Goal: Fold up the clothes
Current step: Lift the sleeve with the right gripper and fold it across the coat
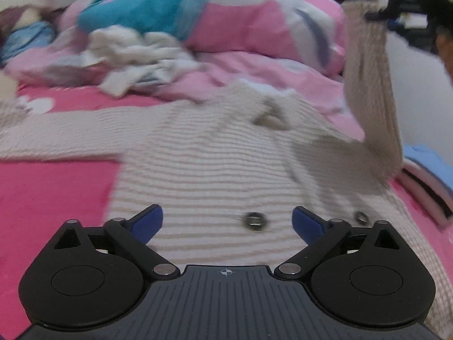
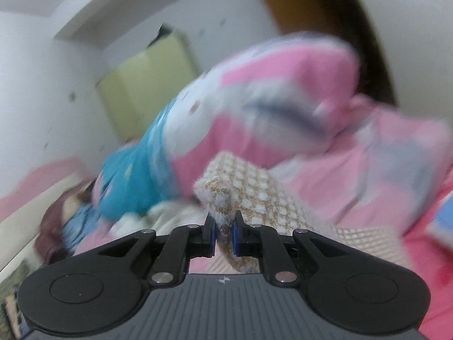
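Right wrist view: sleeve pinched and lifted, body flat on the bed

Right wrist view: right gripper (image 2: 224, 236) clenched on the cuff end of the cardigan sleeve (image 2: 249, 187), knit bunched between the blue pads. Left wrist view shows the same sleeve (image 1: 371, 85) hanging as a long strip from that gripper (image 1: 376, 16), high at the right edge.

Left gripper (image 1: 227, 223) released, jaws wide, nothing between them; it hovers over the lower front of the cardigan (image 1: 198, 155).

Handling, as a judgement: soft, limp, fairly light knit. It will drape and stretch, not hold a crease, and it should not slip from the pads. Best holds: cuff, hem corners, shoulder seam. A pinch mid-panel would only tent the fabric.

Look: cream-beige, chunky horizontal ribs, open waffle texture close up. Two dark round buttons (image 1: 254, 220) sit near the left gripper's pads; exact count elsewhere is uncertain, since the frame is blurred.

Place: body spread flat, front up, on the pink bedspread (image 1: 53, 192), other sleeve stretched out to the left. Crumpled white clothes (image 1: 133, 53) and pink pillows (image 1: 269, 22) lie beyond it.
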Available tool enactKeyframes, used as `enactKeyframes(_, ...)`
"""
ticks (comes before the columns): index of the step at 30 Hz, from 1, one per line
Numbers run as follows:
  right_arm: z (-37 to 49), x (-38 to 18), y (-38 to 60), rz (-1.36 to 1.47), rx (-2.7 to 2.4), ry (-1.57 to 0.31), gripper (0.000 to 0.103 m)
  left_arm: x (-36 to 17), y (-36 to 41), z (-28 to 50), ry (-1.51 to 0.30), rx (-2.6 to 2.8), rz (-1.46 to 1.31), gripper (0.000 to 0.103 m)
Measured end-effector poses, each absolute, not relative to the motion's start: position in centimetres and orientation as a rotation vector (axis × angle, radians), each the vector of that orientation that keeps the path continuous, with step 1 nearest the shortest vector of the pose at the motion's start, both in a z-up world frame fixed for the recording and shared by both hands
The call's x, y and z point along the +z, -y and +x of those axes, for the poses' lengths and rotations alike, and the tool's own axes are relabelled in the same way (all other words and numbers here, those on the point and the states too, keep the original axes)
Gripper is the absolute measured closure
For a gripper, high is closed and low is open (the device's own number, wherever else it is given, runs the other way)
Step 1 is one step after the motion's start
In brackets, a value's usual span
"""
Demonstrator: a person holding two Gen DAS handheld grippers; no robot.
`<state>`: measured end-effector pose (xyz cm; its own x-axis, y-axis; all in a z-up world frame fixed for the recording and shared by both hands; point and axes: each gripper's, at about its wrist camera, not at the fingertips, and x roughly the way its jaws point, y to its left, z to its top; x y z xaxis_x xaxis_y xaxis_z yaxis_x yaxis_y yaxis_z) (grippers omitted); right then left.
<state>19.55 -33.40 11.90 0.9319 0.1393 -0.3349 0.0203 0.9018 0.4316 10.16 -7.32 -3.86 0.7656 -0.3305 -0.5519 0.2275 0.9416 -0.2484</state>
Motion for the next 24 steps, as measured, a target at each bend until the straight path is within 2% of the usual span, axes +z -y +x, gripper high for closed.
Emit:
enactKeyframes(8, 25.5, 0.1, 22.3, 0.455, 0.197, -0.593, 0.091, -4.7, 3.4, 11.0, -0.636, -0.228, -0.234, 0.019)
enactKeyframes(10, 26.7, -3.1, 20.9, 0.488, 0.228, -0.696, 0.085, -4.9, 3.1, 11.3, -0.642, -0.23, -0.255, 0.02)
enactKeyframes(12, 27.6, -5.5, 20.8, 0.556, 0.271, -0.802, 0.073, -4.9, 2.9, 11.6, -0.642, -0.242, -0.279, 0.02)
enactKeyframes(14, 26.5, -6.2, 21.8, 0.631, 0.307, -0.827, 0.071, -4.8, 2.9, 11.8, -0.635, -0.26, -0.301, 0.02)
enactKeyframes(17, 24.2, -4.9, 25.3, 0.762, 0.366, -0.738, 0.06, -4.4, 3.2, 12.4, -0.622, -0.284, -0.315, 0.02)
enactKeyframes(24, 13.1, -1.9, 38.5, 1.017, 0.296, -0.423, 0.059, -3.0, 5.6, 15.9, -0.625, -0.331, -0.342, 0.02)
